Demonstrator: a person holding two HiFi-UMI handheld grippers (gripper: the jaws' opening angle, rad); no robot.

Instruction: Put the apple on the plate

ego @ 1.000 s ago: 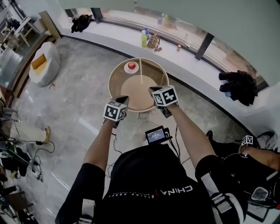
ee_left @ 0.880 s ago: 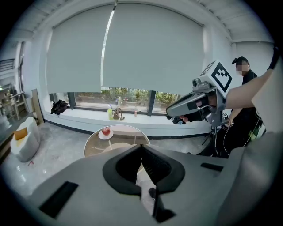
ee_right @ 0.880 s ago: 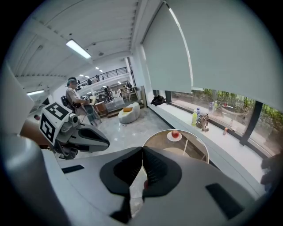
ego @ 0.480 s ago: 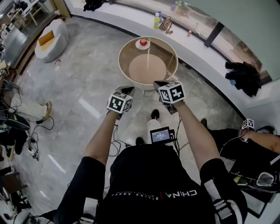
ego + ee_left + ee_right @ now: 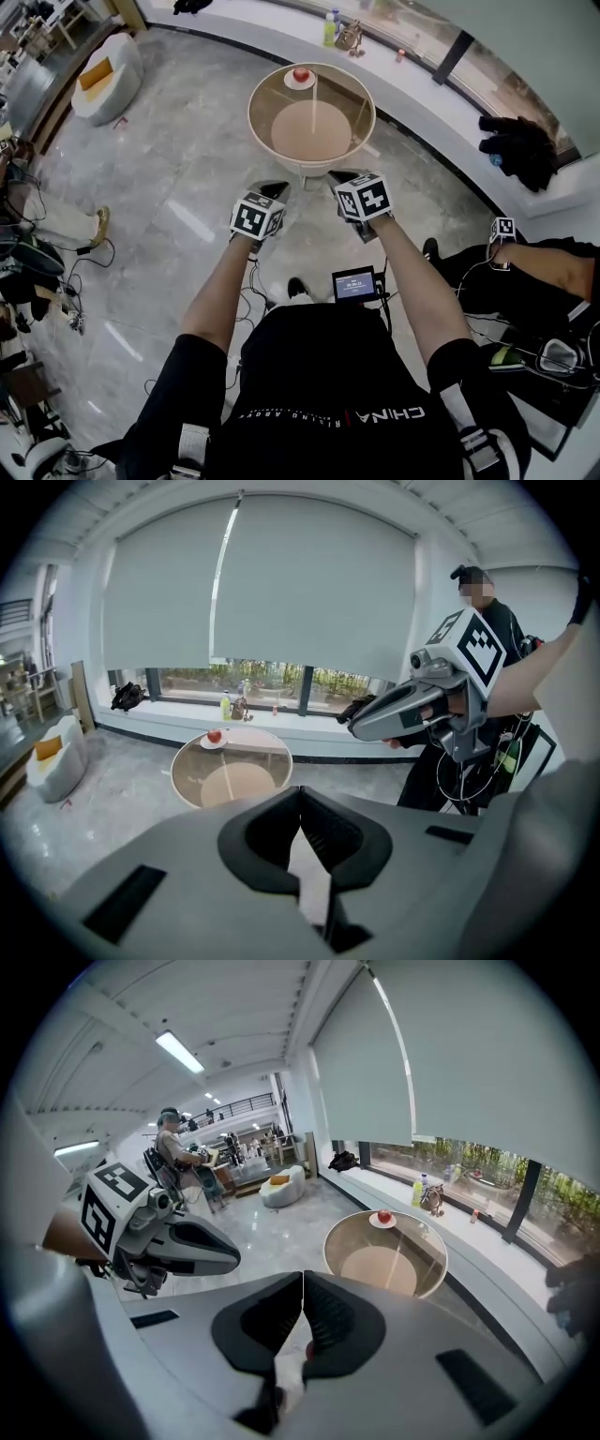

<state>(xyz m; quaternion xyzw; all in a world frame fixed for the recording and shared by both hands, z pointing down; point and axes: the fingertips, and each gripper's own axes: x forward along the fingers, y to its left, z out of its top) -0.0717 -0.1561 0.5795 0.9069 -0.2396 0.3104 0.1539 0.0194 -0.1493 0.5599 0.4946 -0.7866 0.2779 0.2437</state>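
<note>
A red apple rests on a small white plate at the far edge of a round glass table. Both grippers hover over the marble floor, well short of the table. My left gripper is shut with nothing between its jaws. My right gripper is shut and empty too. In the left gripper view the apple and plate lie far beyond the closed gripper. The right gripper view shows the apple past its closed gripper.
Bottles and small items stand on the window ledge behind the table. A white armchair sits far left, cables lie on the floor at left. A seated person and a black bag are at right.
The table with the apple has drawn farther away and higher in the head view. Both grippers have come back from the table's near rim and now hang over bare floor.
</note>
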